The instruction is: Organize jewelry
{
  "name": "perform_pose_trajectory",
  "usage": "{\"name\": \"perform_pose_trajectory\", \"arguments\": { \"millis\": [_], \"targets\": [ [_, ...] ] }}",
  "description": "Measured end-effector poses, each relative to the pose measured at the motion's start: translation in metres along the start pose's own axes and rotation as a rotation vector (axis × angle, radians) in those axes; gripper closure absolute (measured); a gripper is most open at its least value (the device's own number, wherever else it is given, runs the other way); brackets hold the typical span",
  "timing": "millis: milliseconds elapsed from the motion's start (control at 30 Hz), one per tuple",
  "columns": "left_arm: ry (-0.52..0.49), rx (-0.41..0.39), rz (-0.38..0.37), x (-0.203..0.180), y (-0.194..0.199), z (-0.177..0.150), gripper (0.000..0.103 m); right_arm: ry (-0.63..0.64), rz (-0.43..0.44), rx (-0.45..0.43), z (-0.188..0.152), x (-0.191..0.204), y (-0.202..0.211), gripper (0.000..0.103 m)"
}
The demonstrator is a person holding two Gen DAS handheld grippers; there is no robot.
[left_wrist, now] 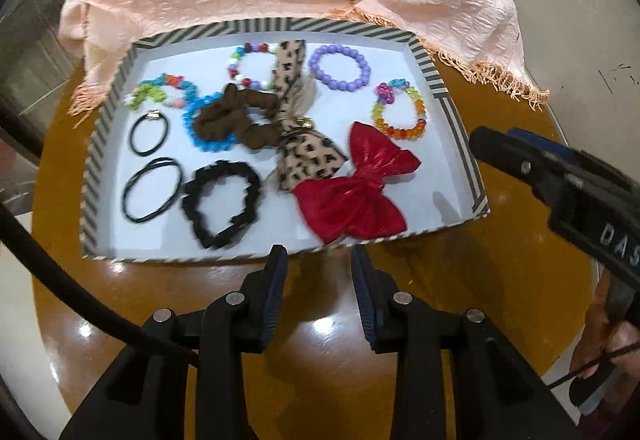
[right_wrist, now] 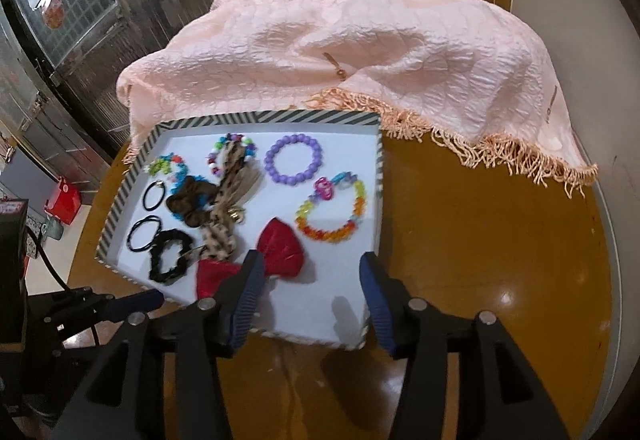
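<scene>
My left gripper (left_wrist: 320,260) and right gripper (right_wrist: 310,272), jaws spread and empty, hover at the near rim of the striped-edged white cardboard tray (left_wrist: 460,112) of jewelry; bare brown tabletop (right_wrist: 480,240) lies right; "DAS" marks my right tool.

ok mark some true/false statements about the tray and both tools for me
1. The purple bead bracelet lies inside the striped tray. True.
2. The right tool grips the red bow. False: its jaws are open and hold nothing.
3. The brown scrunchie lies partly over the blue bead bracelet. True.
4. The peach cloth covers the tray's contents. False: it lies behind the tray.
5. The left tool is shut. False: it is open.
</scene>
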State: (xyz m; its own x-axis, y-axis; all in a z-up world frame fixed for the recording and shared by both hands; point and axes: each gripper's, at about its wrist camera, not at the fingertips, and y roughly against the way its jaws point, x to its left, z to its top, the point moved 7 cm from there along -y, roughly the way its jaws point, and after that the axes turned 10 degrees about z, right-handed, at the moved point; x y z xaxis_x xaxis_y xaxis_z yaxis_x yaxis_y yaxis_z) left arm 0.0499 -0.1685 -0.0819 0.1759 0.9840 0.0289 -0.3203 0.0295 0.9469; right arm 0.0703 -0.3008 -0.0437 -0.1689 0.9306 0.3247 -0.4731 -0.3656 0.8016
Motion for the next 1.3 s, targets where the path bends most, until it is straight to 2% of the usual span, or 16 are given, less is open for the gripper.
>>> {"name": "perform_pose_trajectory", "arguments": {
  "millis": [200,500,700,933,1300],
  "targets": [
    [0.006,-0.072,0.05,0.02,0.025,-0.004,0.07,0.003,0.015,-0.016,-0.013,0.028,0.005,0.047],
    [0.041,-0.191,0.086,0.054,0.069,-0.001,0.07,0.052,0.019,-0.07,-0.011,0.07,0.02,0.042],
    [0.081,-0.249,0.112,0.072,0.086,-0.001,0.07,0.053,0.011,-0.118,-0.012,0.084,0.028,0.039],
    [0.107,-0.282,0.144,0.084,0.095,-0.002,0.07,0.064,0.003,-0.112,-0.015,0.093,0.023,0.039],
    [0.121,-0.286,0.152,0.086,0.094,0.002,0.07,0.056,-0.012,-0.099,-0.015,0.089,0.02,0.038]
  ]
}}
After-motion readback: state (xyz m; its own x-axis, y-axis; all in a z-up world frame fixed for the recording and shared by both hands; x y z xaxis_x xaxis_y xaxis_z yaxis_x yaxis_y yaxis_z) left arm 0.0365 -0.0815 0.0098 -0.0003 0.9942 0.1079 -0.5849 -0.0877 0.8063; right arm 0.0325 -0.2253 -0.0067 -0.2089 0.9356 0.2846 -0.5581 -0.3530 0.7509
